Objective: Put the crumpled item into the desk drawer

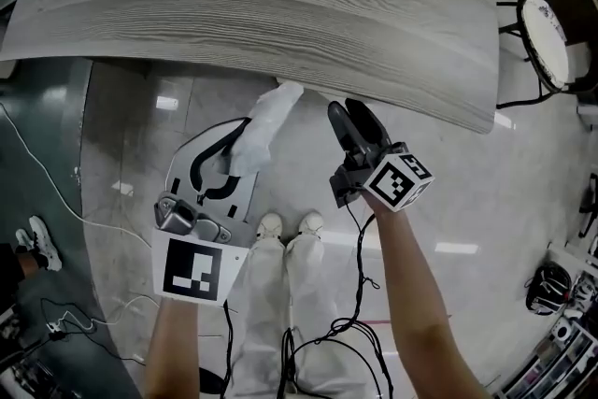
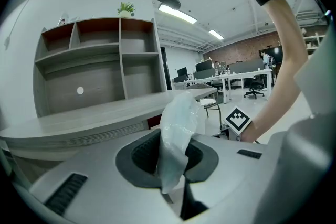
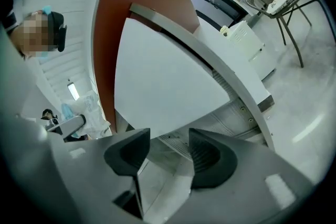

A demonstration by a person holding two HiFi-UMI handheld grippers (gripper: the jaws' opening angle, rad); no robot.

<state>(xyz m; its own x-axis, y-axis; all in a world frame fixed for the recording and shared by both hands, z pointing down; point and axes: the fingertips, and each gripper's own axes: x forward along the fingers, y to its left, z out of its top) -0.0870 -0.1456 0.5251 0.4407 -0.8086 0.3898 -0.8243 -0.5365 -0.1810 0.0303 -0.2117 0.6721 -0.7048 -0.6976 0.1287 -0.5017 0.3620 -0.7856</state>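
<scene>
The crumpled item (image 1: pixel 268 119) is a pale, translucent wad. My left gripper (image 1: pixel 239 147) is shut on its lower end, and it sticks up from the pads just under the front edge of the grey wood-grain desk (image 1: pixel 280 5). In the left gripper view the crumpled item (image 2: pixel 177 131) stands pinched in my left gripper (image 2: pixel 170 157). My right gripper (image 1: pixel 348 112) hangs to its right, also close under the desk edge. In the right gripper view my right gripper (image 3: pixel 168 152) is open with nothing between its fingers, and faces the desk's ridged front (image 3: pixel 215 120). No drawer is plain to see.
A round-seated chair (image 1: pixel 556 28) stands at the desk's right end. Cables (image 1: pixel 360 313) trail over the pale floor near the person's shoes (image 1: pixel 290 227). A shelf unit (image 2: pixel 100 65) rises behind the desk. More cables and gear lie at the left (image 1: pixel 37 313).
</scene>
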